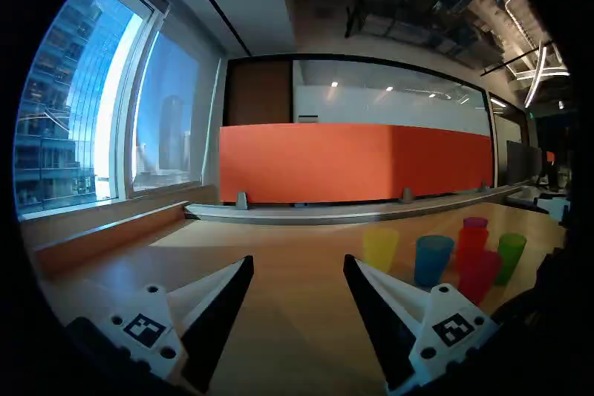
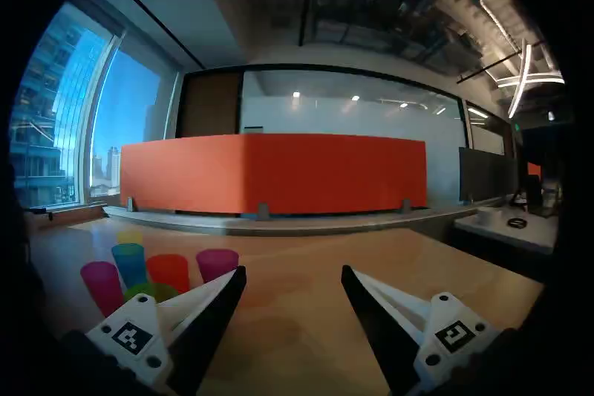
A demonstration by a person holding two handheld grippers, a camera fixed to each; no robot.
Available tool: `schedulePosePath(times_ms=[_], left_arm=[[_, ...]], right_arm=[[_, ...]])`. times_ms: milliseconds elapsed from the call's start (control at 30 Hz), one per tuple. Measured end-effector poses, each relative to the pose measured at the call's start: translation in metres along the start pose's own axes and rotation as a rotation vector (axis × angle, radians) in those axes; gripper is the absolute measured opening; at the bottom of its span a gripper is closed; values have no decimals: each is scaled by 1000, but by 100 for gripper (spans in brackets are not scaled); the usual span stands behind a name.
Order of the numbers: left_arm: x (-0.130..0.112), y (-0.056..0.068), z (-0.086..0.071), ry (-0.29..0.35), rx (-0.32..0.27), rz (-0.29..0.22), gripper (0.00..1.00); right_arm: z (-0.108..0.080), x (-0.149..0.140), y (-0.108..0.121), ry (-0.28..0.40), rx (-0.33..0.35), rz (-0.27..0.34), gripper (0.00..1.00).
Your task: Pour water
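Several coloured plastic cups stand clustered on the wooden table. In the left gripper view they sit at the right: a yellow cup (image 1: pixel 381 248), a blue cup (image 1: pixel 432 259), a red cup (image 1: pixel 479 276), a green cup (image 1: pixel 511 256) and an orange cup with a purple one behind (image 1: pixel 473 237). My left gripper (image 1: pixel 298 266) is open, to the left of them, holding nothing. In the right gripper view the cups sit at the lower left: pink (image 2: pixel 102 286), teal (image 2: pixel 130 262), orange (image 2: pixel 169 272), purple (image 2: pixel 217 263), green (image 2: pixel 151 293). My right gripper (image 2: pixel 294 275) is open and empty, just right of them.
An orange partition panel (image 1: pixel 355 162) on a grey rail (image 1: pixel 334 212) runs along the table's far edge. Large windows (image 1: pixel 82 121) and a wooden sill lie to the left. A neighbouring desk (image 2: pixel 512 229) with equipment stands at the right.
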State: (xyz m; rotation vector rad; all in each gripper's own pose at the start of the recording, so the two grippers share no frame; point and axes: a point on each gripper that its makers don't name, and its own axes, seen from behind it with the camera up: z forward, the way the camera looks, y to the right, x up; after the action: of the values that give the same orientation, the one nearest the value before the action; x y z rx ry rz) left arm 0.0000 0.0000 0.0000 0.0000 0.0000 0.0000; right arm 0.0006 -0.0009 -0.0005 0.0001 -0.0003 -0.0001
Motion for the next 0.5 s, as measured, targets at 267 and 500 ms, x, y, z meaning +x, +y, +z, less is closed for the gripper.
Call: schedulePosePath(times_ms=[267,500], left_arm=[[1,-1,0,0,0,0,90],[1,-1,0,1,-1,-1,90]], right_arm=[[0,0,0,0,0,-1,99],[0,1,-1,2,1,0,99]])
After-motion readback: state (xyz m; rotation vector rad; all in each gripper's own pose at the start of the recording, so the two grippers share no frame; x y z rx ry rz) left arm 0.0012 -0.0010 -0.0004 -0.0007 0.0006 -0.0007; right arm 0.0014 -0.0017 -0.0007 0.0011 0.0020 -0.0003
